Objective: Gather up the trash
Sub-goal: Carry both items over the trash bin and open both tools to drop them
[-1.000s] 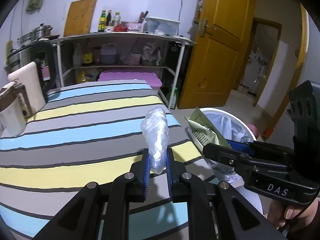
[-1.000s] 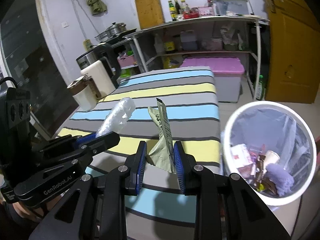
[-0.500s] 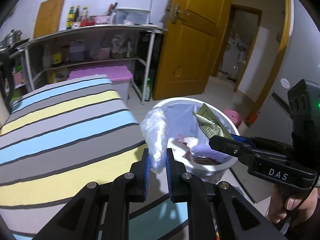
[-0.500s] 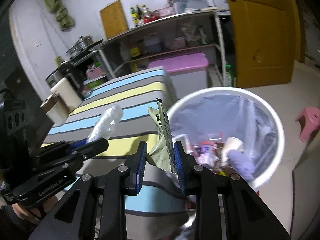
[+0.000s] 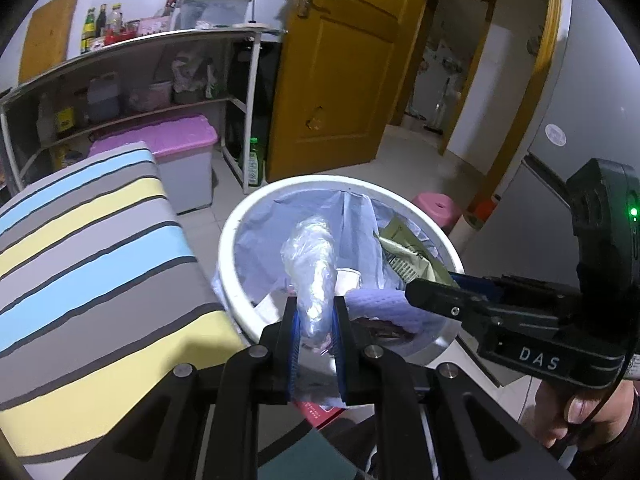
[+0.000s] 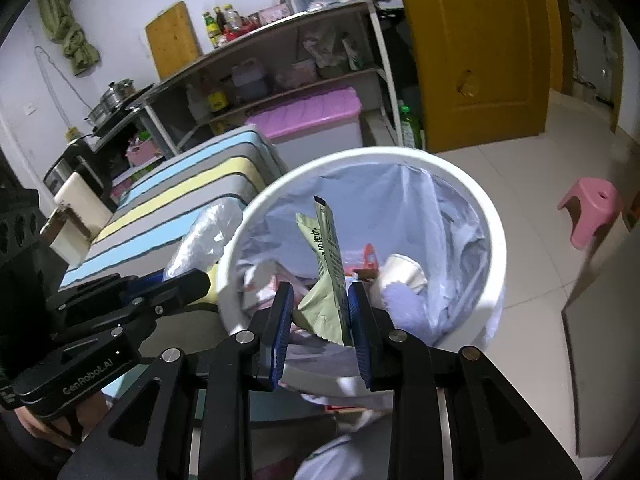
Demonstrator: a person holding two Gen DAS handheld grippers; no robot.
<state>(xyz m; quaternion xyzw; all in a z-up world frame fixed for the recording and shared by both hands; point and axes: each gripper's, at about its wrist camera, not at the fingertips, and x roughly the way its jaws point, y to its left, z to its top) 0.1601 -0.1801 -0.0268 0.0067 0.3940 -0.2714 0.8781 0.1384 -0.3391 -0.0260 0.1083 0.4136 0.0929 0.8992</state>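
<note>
My left gripper (image 5: 316, 312) is shut on a crumpled clear plastic bag (image 5: 312, 260), which stands up over the white trash bin (image 5: 240, 216). In the right wrist view that bag (image 6: 204, 240) sticks up at the bin's left rim (image 6: 280, 184). My right gripper (image 6: 320, 308) is shut on a green snack wrapper (image 6: 328, 264), held upright over the bin's mouth. From the left wrist view the wrapper (image 5: 408, 252) shows above the right gripper's fingers (image 5: 436, 292). The bin is lined with a pale bag and holds several pieces of trash.
A striped table (image 5: 80, 248) lies left of the bin. Behind stand a metal shelf (image 5: 132, 52) with bottles and a purple-lidded box (image 5: 176, 140). A yellow door (image 5: 336, 64) is beyond, a pink stool (image 6: 592, 208) on the tiled floor to the right.
Both grippers have swung from over the striped table to over the trash bin, carrying the plastic bag and the wrapper with them. Both grips are unchanged.
</note>
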